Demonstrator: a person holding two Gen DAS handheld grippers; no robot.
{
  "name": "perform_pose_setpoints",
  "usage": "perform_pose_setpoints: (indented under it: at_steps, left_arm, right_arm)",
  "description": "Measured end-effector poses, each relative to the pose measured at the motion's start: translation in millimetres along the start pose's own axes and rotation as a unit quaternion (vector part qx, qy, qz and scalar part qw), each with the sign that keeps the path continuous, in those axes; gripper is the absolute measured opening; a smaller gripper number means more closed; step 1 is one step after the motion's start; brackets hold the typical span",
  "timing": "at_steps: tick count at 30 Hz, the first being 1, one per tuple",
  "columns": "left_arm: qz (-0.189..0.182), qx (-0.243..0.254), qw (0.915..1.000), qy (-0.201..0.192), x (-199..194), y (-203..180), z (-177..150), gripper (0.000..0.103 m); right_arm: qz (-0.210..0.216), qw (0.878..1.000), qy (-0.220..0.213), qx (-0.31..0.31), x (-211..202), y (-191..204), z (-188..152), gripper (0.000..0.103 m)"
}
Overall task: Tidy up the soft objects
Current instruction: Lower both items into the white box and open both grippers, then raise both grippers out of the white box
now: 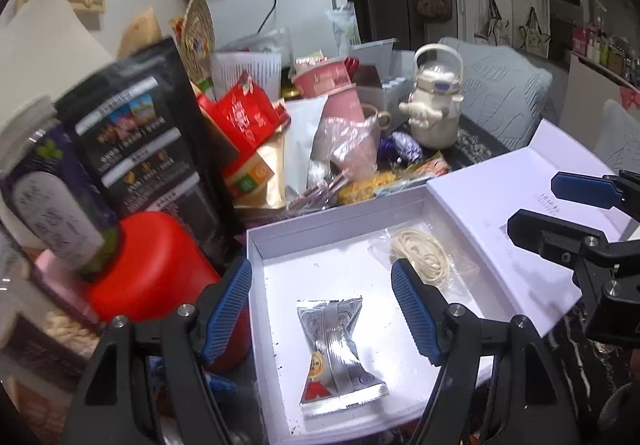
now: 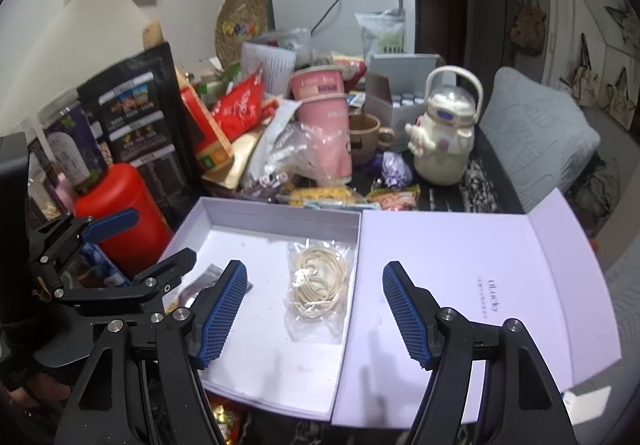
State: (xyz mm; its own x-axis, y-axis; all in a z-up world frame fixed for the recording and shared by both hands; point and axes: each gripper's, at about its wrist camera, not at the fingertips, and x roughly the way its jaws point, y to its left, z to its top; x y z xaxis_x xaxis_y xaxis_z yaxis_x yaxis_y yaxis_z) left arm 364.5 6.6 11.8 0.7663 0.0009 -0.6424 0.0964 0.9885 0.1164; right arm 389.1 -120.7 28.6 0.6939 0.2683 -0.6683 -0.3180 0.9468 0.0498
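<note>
An open white box (image 1: 256, 245) (image 2: 280, 219) lies in front of me, its lid (image 2: 460, 277) folded flat to the right. A silver snack packet (image 1: 340, 353) lies on the box floor at the near left. A clear bag of cream rubber bands (image 1: 422, 255) (image 2: 318, 281) lies toward the box's right side. My left gripper (image 1: 322, 309) hangs open above the silver packet, touching nothing. My right gripper (image 2: 314, 309) is open above the rubber band bag, empty too. In the right wrist view the left gripper (image 2: 144, 241) shows at the left; the silver packet (image 2: 208, 277) is mostly hidden behind the fingers.
A red jar (image 1: 156, 265) (image 2: 124, 213) stands against the box's left wall, with a black pouch (image 1: 148, 141) behind it. Beyond the box lie piled packets, pink cups (image 2: 324, 125), a mug (image 2: 366, 137) and a white kettle-shaped bottle (image 2: 444, 129). A grey cushion (image 2: 536, 129) sits far right.
</note>
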Motion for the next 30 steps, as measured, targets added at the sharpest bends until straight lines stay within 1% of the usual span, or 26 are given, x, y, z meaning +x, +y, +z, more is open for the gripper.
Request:
perform_pose_setpoints:
  at_steps: [3, 10, 12, 20, 22, 23, 24, 26, 27, 30]
  left_arm:
    - [0.005, -0.003, 0.9998, -0.021, -22.0, 1.6, 2.7, 0.072]
    - [0.003, -0.008, 0.9985, -0.054, -68.7, 6.1, 4.7, 0.072]
    - [0.008, -0.012, 0.9977, -0.067, -83.1, 8.2, 3.9, 0.072]
    - [0.003, -0.011, 0.9951, -0.098, -132.3, 12.8, -4.4, 0.072]
    - [0.002, -0.012, 0.9947, -0.102, -145.3, 13.3, -8.3, 0.072]
    - [0.002, -0.013, 0.9946, -0.103, -149.0, 13.8, -9.4, 0.075]
    - [0.001, -0.014, 0.9942, -0.106, -155.2, 14.8, -11.7, 0.082]
    - [0.0, -0.016, 0.9936, -0.112, -162.8, 15.7, -15.4, 0.083]
    - [0.0, -0.017, 0.9933, -0.114, -168.4, 16.5, -18.1, 0.083]
    - [-0.002, -0.013, 0.9926, -0.12, -180.6, 17.5, -26.1, 0.083]
  right_arm:
    - [-0.001, 1.0, -0.016, -0.002, -18.5, 5.0, 1.2, 0.071]
    - [-0.002, 0.999, -0.054, -0.011, -65.4, 20.2, 0.2, 0.071]
    - [-0.002, 0.998, -0.063, -0.012, -75.7, 23.5, -1.1, 0.073]
    - [-0.014, 0.993, -0.112, -0.031, -127.2, 44.0, -10.3, 0.073]
    - [-0.014, 0.992, -0.123, -0.032, -139.5, 47.7, -13.5, 0.081]
    - [-0.014, 0.991, -0.128, -0.032, -144.5, 48.5, -15.6, 0.088]
    - [-0.014, 0.99, -0.135, -0.032, -150.6, 50.1, -17.9, 0.088]
    - [-0.018, 0.988, -0.148, -0.036, -162.6, 53.7, -22.8, 0.09]
    - [-0.02, 0.987, -0.152, -0.039, -168.0, 55.3, -25.2, 0.094]
    - [-0.026, 0.984, -0.169, -0.043, -184.5, 60.6, -35.4, 0.1]
